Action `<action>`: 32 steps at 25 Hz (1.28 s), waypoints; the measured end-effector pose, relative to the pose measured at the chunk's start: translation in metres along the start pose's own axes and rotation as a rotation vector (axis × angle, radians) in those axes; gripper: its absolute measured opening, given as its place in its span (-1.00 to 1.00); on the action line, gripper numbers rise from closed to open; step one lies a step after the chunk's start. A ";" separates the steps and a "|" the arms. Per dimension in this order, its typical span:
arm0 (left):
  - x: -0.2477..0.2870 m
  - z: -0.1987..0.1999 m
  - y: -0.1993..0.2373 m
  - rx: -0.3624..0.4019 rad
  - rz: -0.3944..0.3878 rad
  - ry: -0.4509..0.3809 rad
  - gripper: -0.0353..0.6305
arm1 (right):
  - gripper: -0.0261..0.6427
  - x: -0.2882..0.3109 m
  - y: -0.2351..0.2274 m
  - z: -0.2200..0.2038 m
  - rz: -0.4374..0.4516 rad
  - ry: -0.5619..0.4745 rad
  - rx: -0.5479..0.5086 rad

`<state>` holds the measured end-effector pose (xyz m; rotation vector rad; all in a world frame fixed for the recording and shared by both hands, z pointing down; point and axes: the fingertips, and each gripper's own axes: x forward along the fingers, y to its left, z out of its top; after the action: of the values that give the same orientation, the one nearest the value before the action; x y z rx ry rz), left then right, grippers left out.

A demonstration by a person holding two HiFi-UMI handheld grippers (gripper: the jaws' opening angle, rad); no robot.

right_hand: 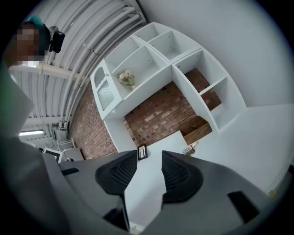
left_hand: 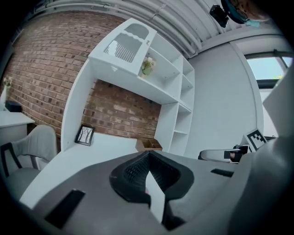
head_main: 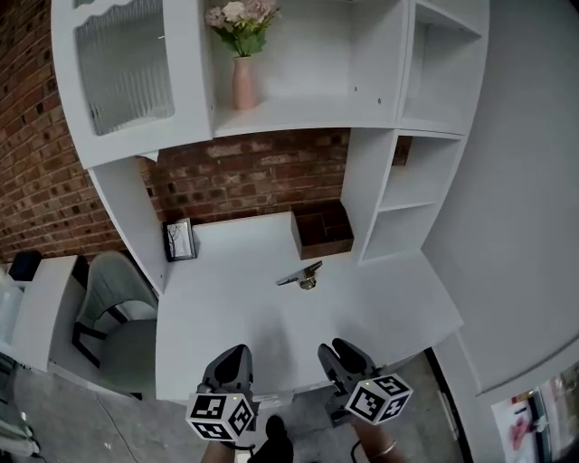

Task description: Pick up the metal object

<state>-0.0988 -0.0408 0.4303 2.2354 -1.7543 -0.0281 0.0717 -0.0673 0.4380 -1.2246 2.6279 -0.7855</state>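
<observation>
Left tongs [head_main: 237, 354] closed, right tongs [head_main: 344, 351] open, empty, over the white table [head_main: 226, 307].
Advance right toward twelve o'clock; straddle the small shiny metal object [head_main: 301, 275] squarely.

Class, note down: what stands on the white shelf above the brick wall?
A pink vase with flowers stands on the shelf. Whatever lies behind the ribbed door beside it is hidden.
</observation>
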 end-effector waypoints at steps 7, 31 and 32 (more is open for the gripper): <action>0.051 0.008 0.043 0.001 -0.035 0.034 -0.87 | -0.35 0.059 -0.023 0.000 -0.037 -0.006 0.145; 0.161 0.004 0.078 0.063 -0.124 0.131 -0.87 | -0.20 0.185 -0.118 -0.011 -0.163 0.013 0.472; 0.165 0.004 0.080 0.059 -0.120 0.132 -0.87 | -0.20 0.190 -0.123 -0.011 -0.166 0.017 0.479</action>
<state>-0.1330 -0.2159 0.4740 2.3236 -1.5712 0.1442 0.0257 -0.2703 0.5279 -1.2948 2.1748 -1.3576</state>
